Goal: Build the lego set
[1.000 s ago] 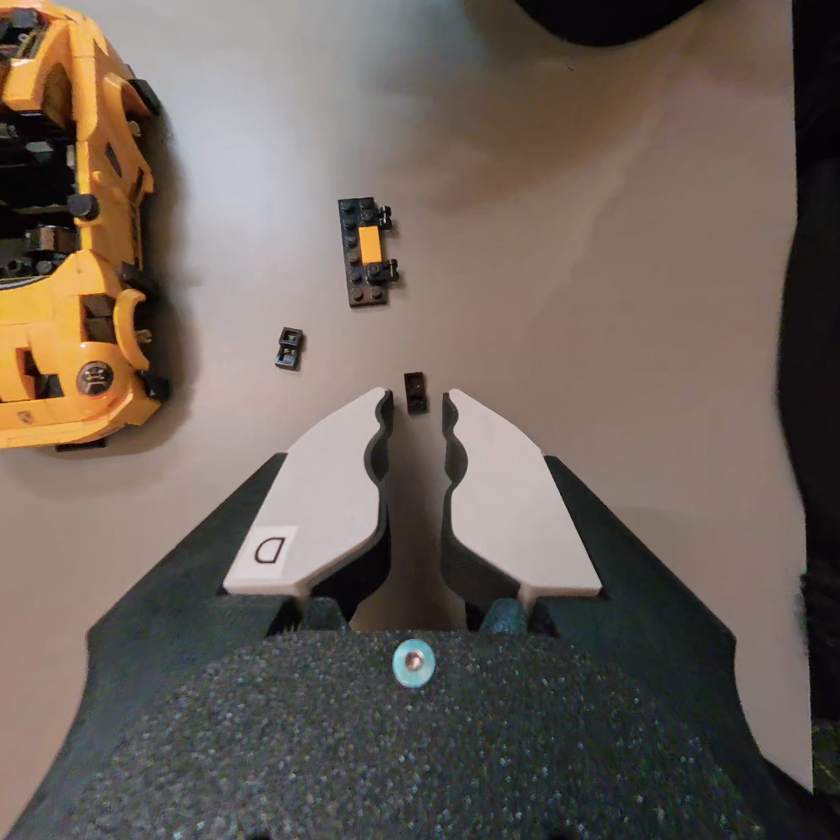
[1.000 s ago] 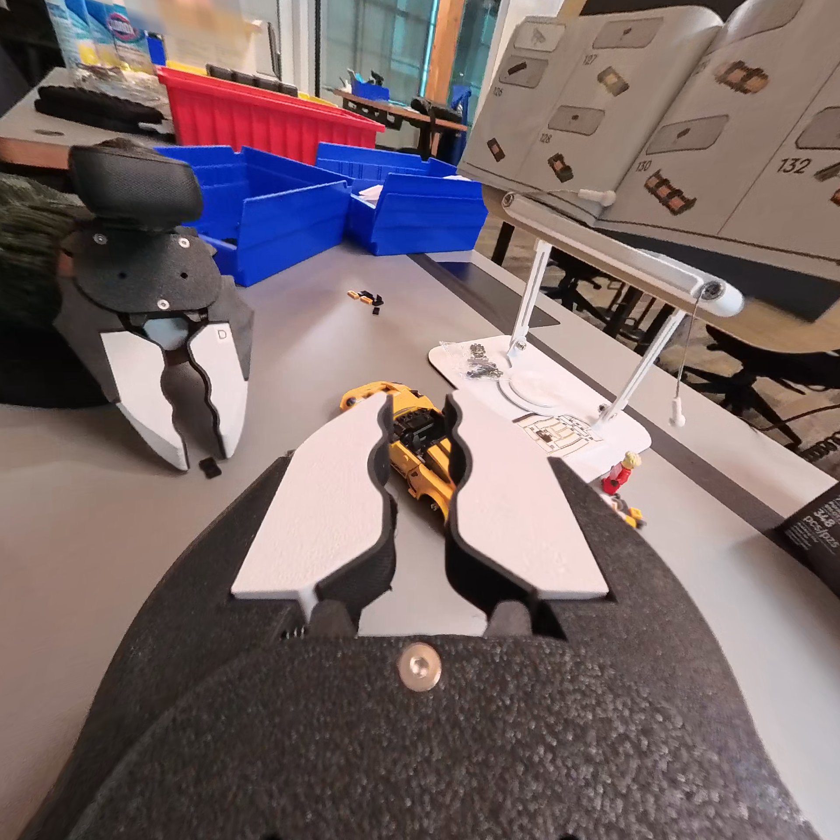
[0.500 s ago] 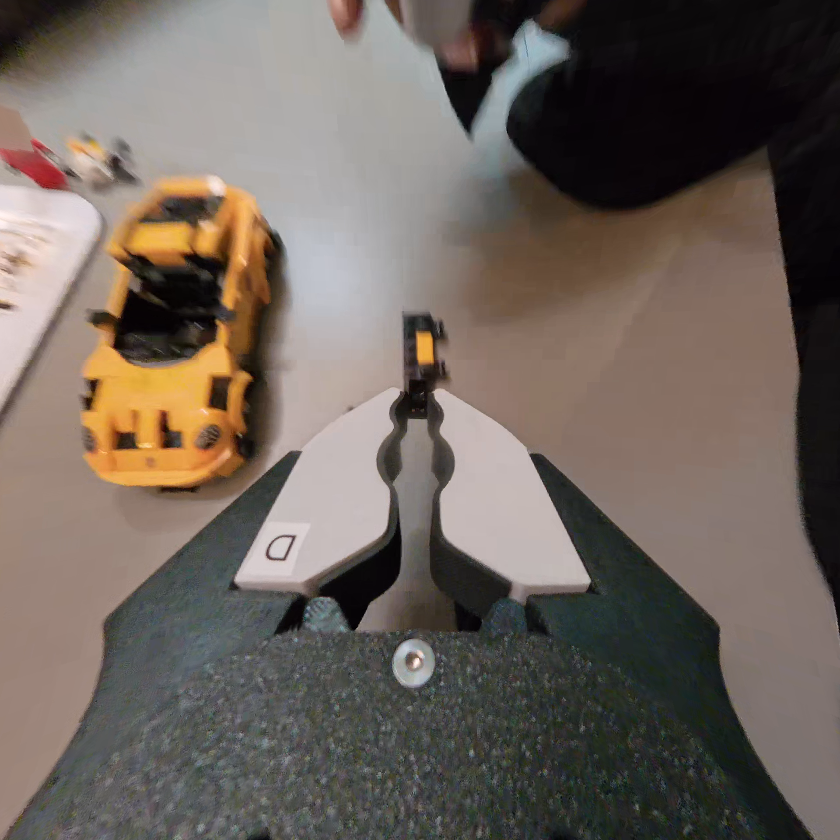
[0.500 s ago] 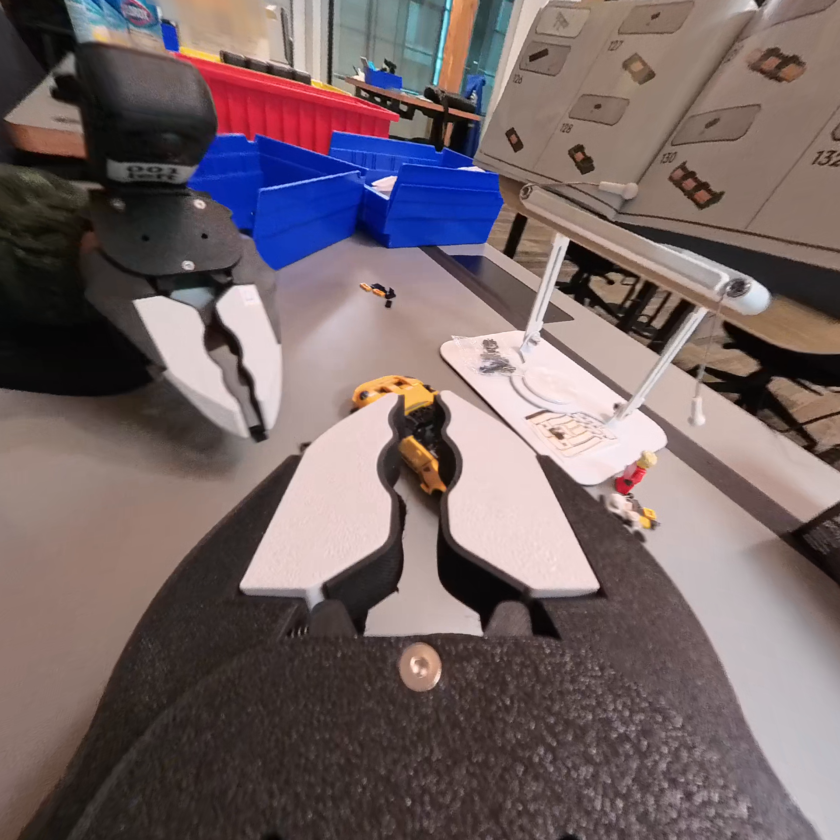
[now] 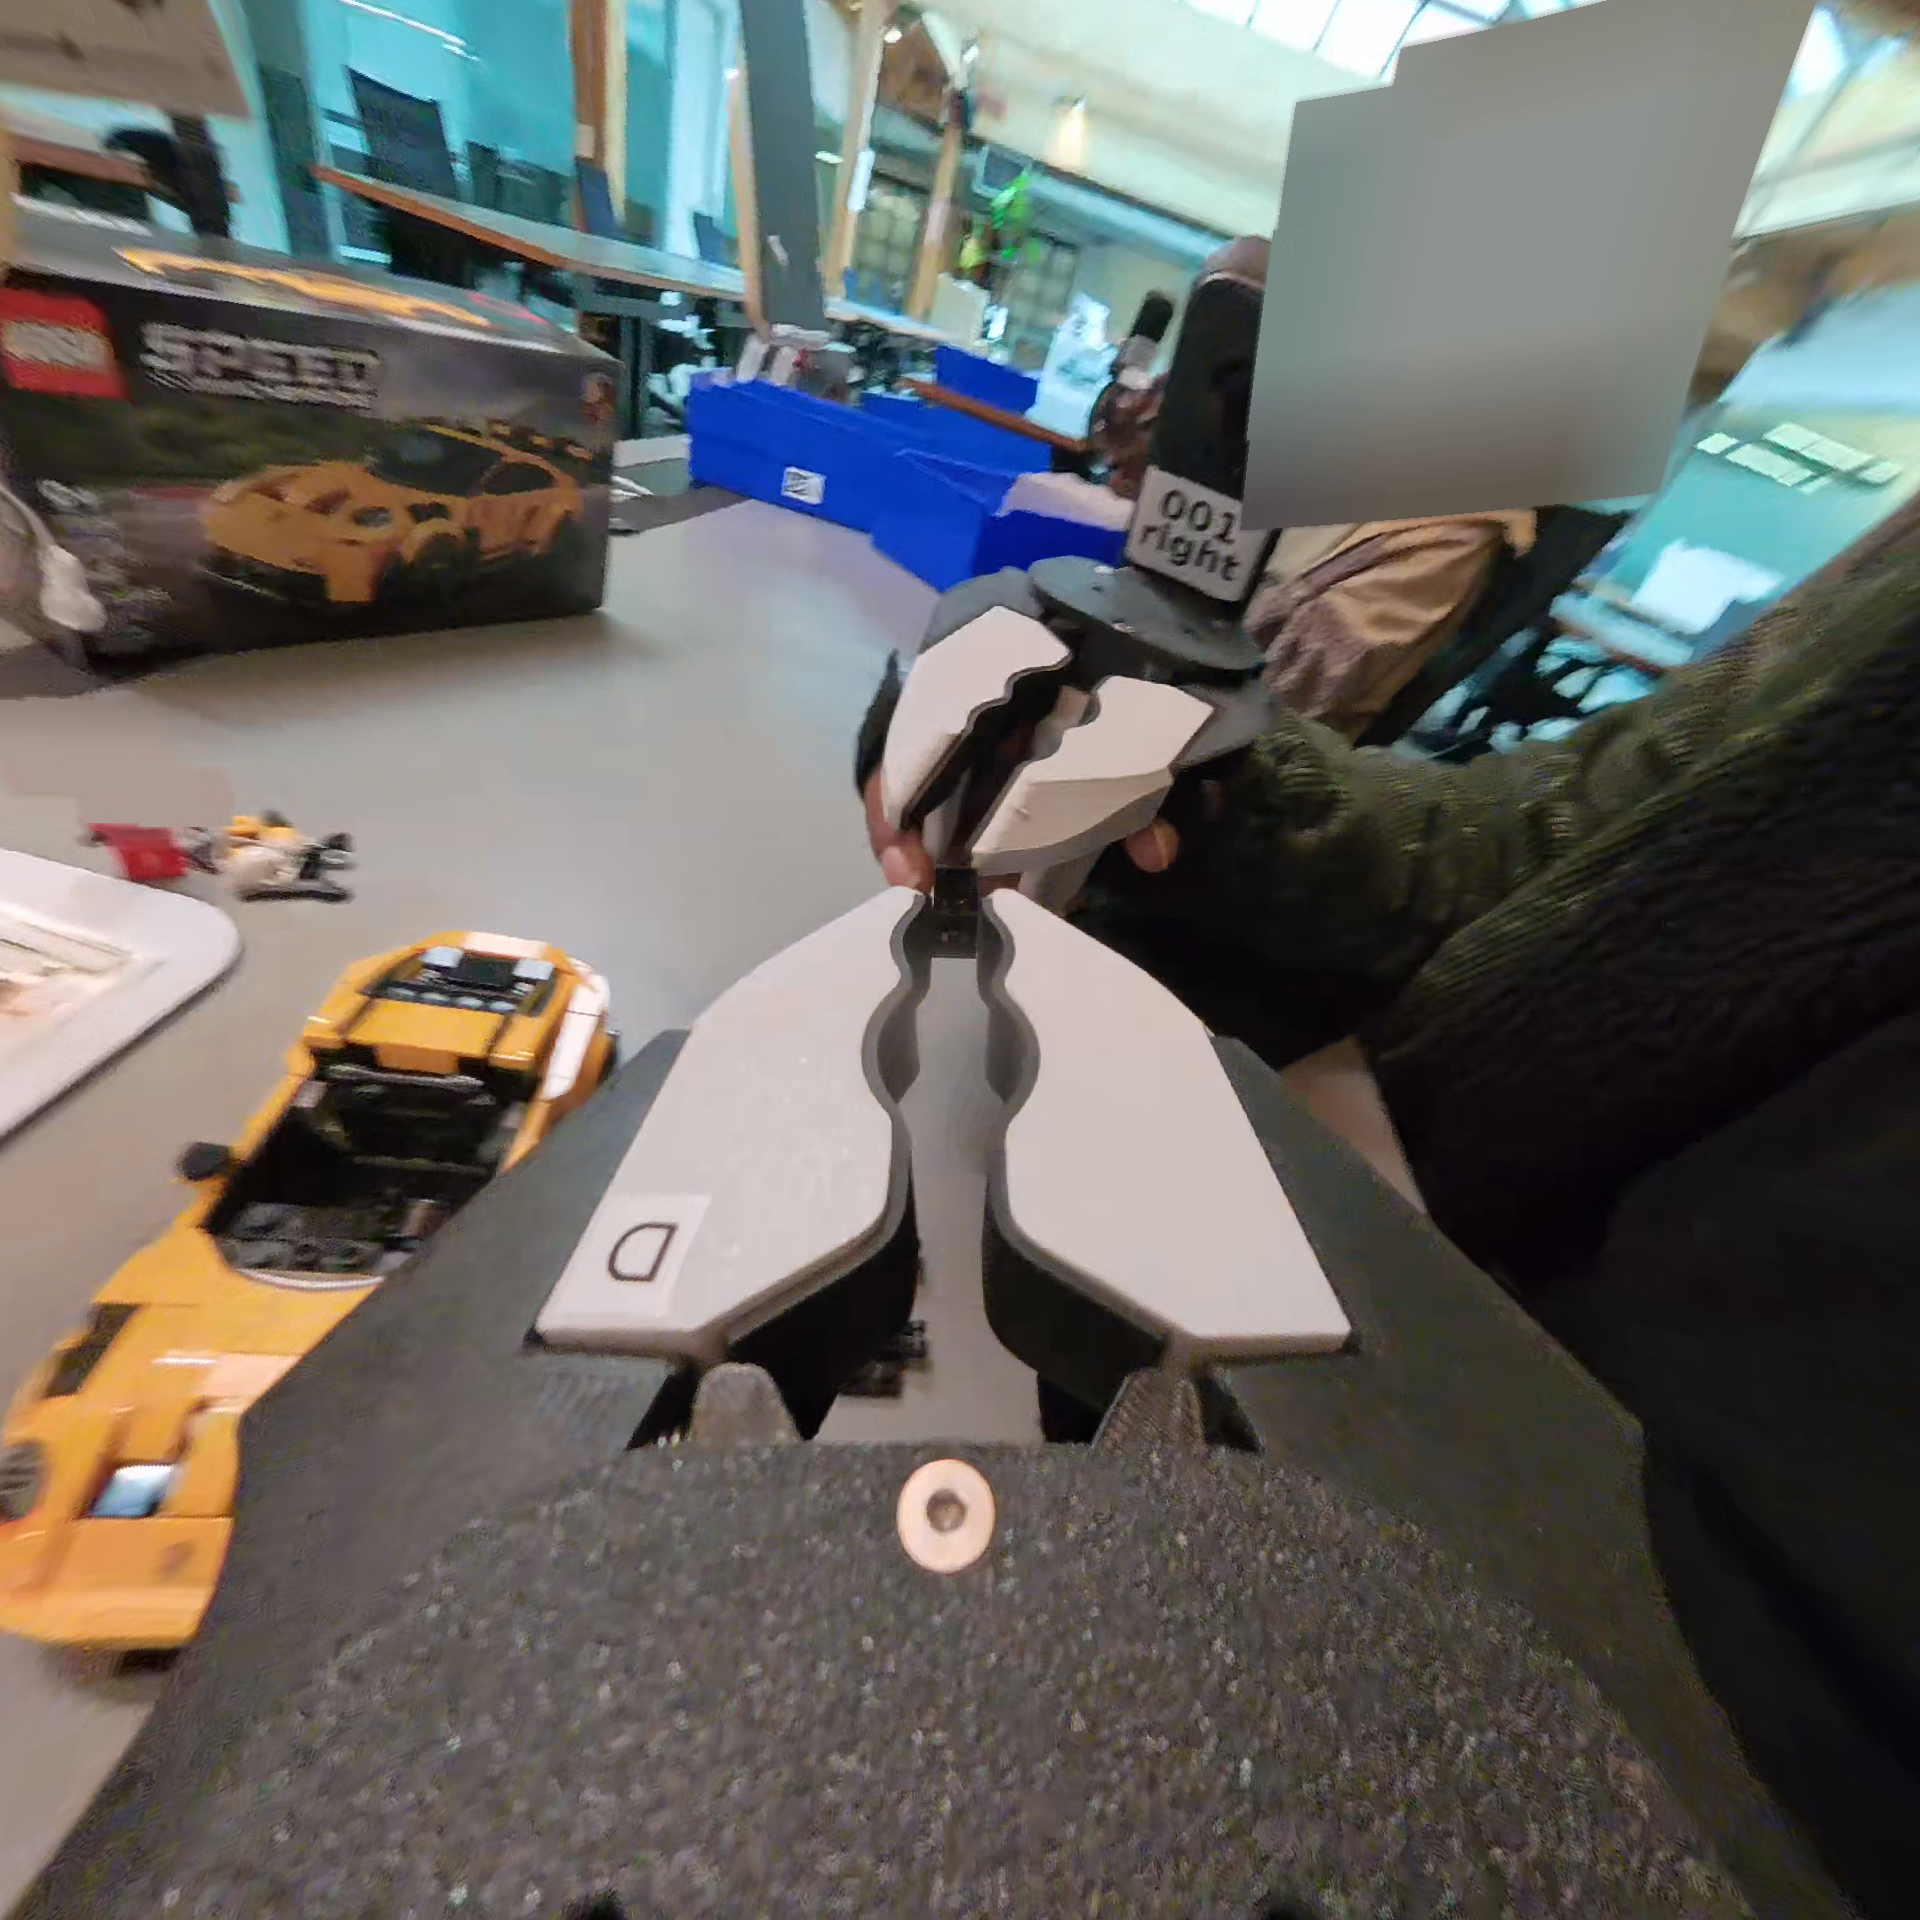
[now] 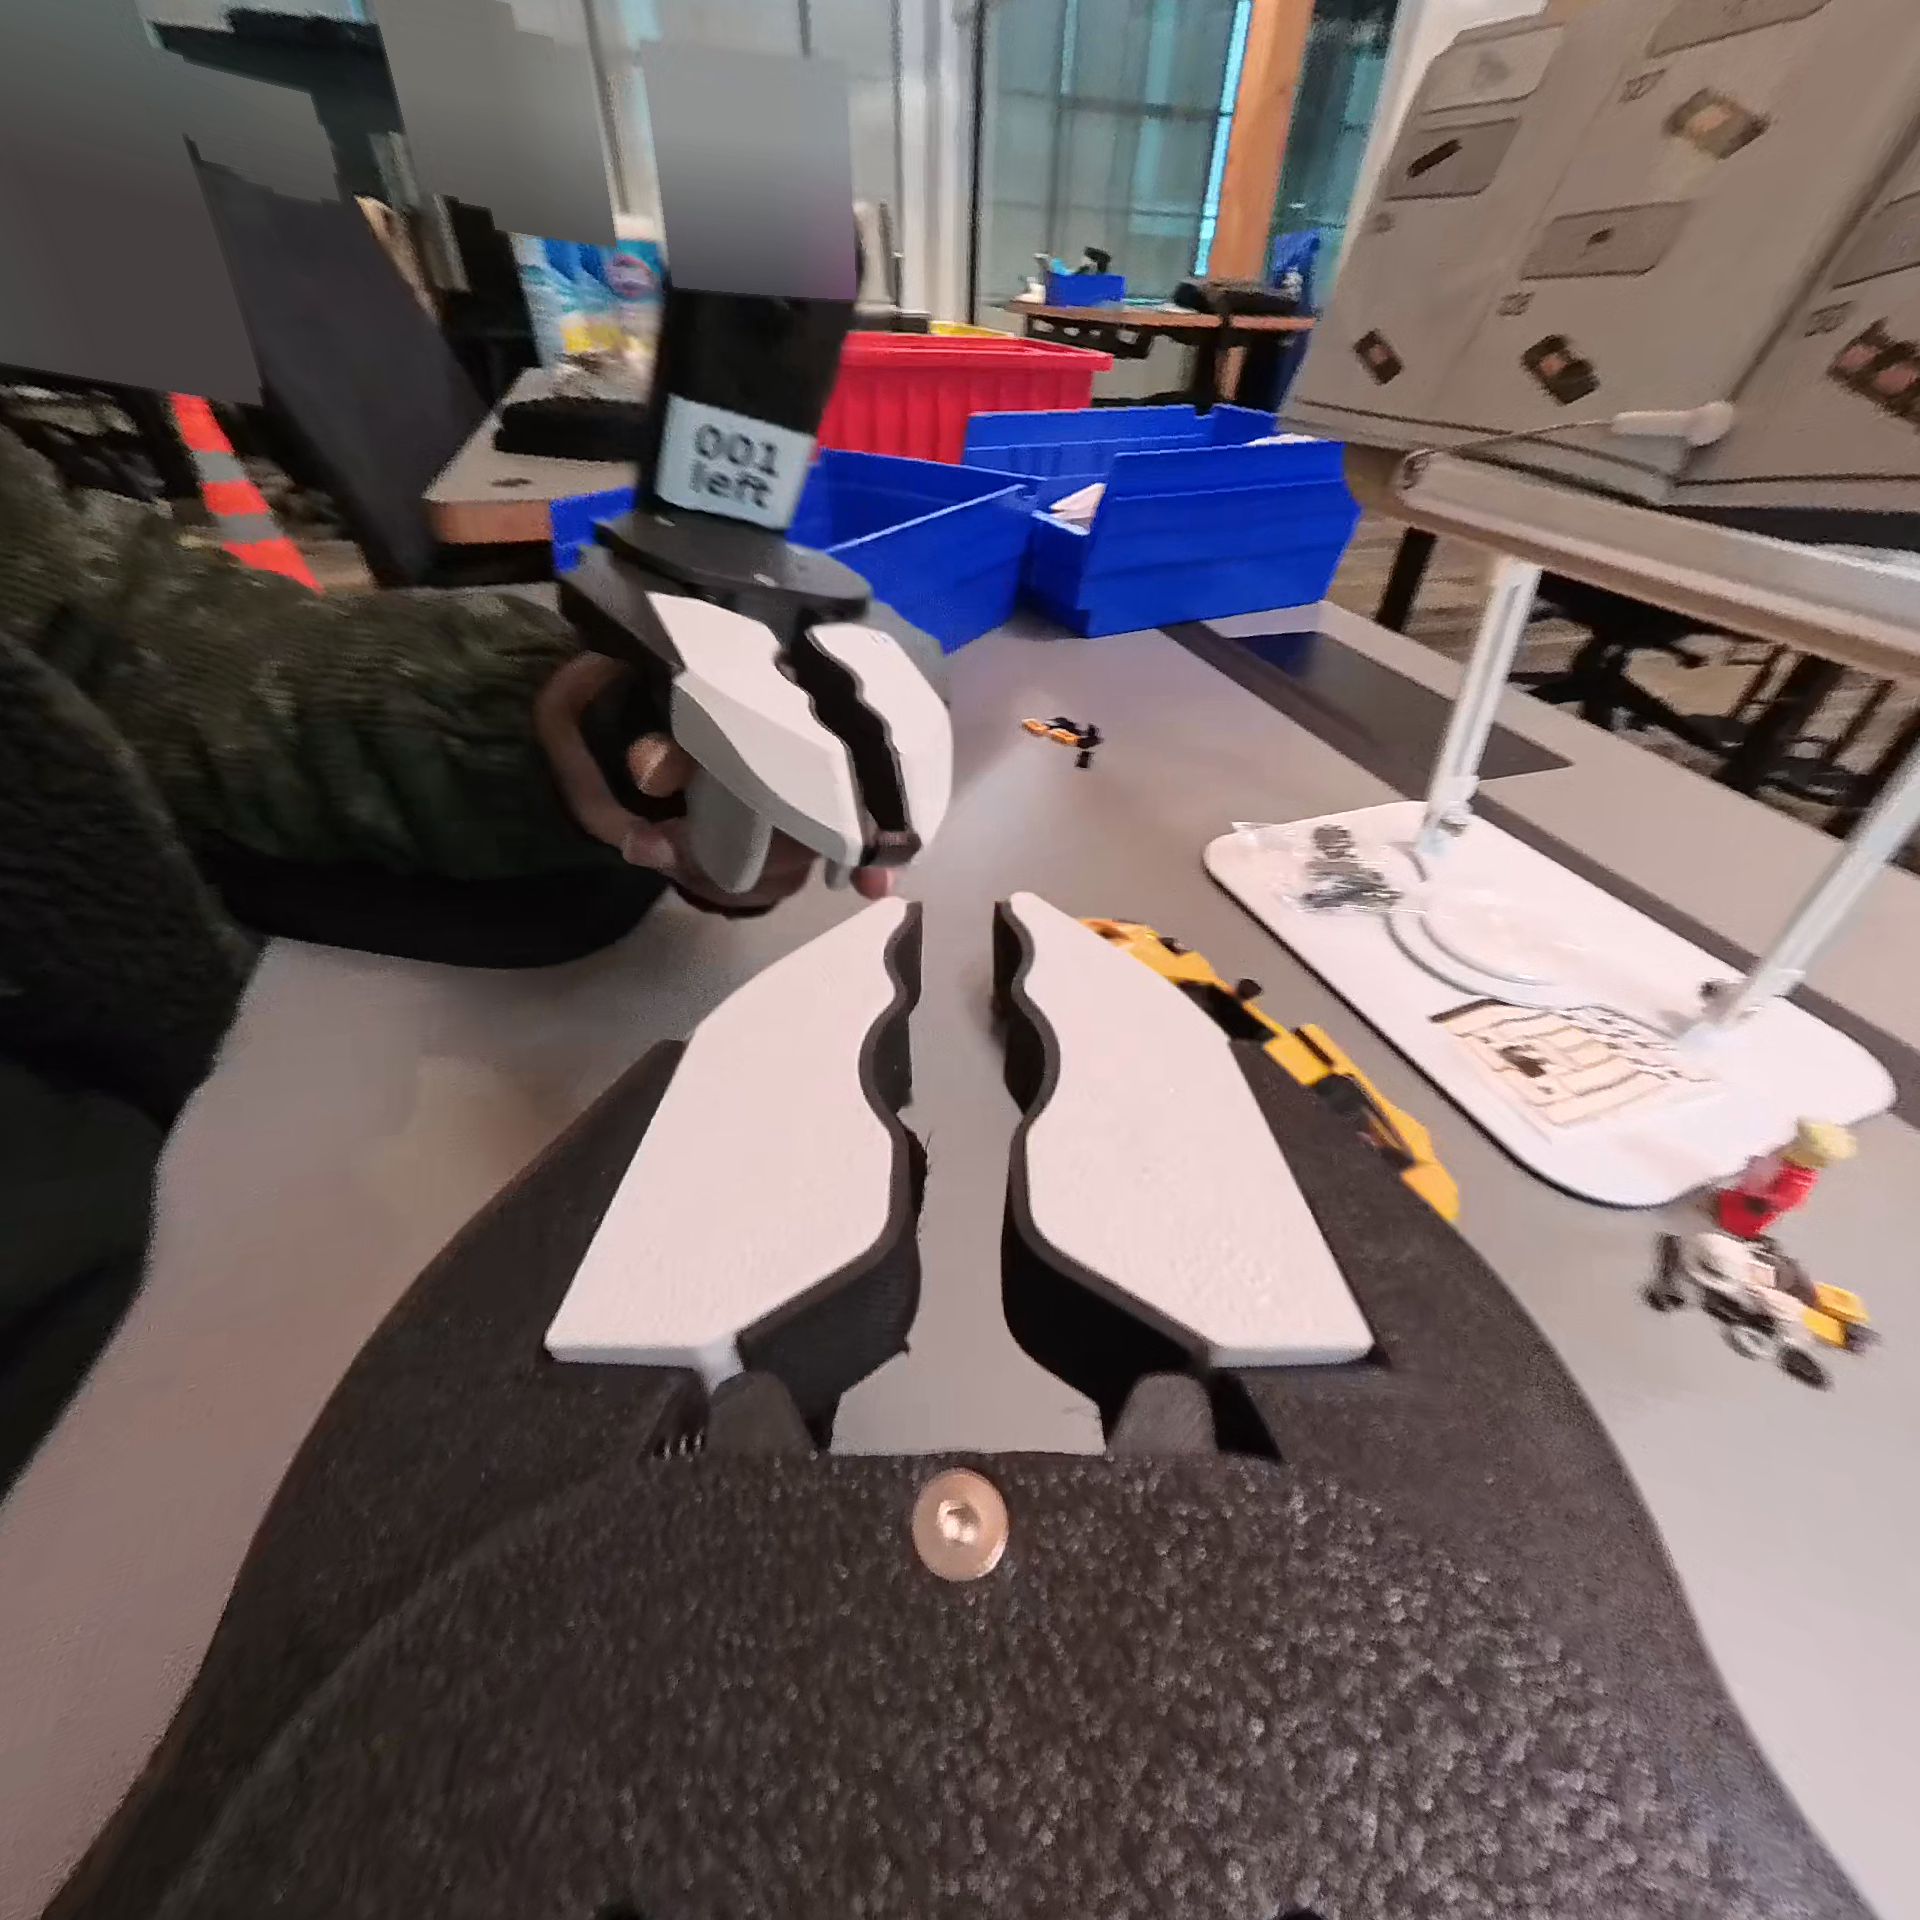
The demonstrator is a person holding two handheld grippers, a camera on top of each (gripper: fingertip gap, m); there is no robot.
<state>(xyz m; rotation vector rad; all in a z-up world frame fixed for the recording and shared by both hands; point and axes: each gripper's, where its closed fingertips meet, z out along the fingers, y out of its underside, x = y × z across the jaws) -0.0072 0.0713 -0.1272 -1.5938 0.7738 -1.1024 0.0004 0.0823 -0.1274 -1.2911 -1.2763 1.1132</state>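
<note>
1. Left claw [image 5: 951, 914], frame centre, pinches a small black piece [image 5: 954, 906] at its tips.
2. Right claw [image 6: 956, 914] faces it, jaws narrowly apart, empty.
3. Yellow car [image 5: 312, 1226] sits lower left; the piece probably needs handing over or pressing on next.

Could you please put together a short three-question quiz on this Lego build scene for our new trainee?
1. True or false: the left gripper is empty.
2. Which is open: the left gripper or the right gripper?
3. In the right wrist view, the yellow Lego car lies between the right gripper and: A) the red bin, B) the white stand base, C) a laptop?

Key: 1 false, it pinches a small black Lego piece at its fingertips. 2 the right gripper, holding nothing. 3 B.
</note>
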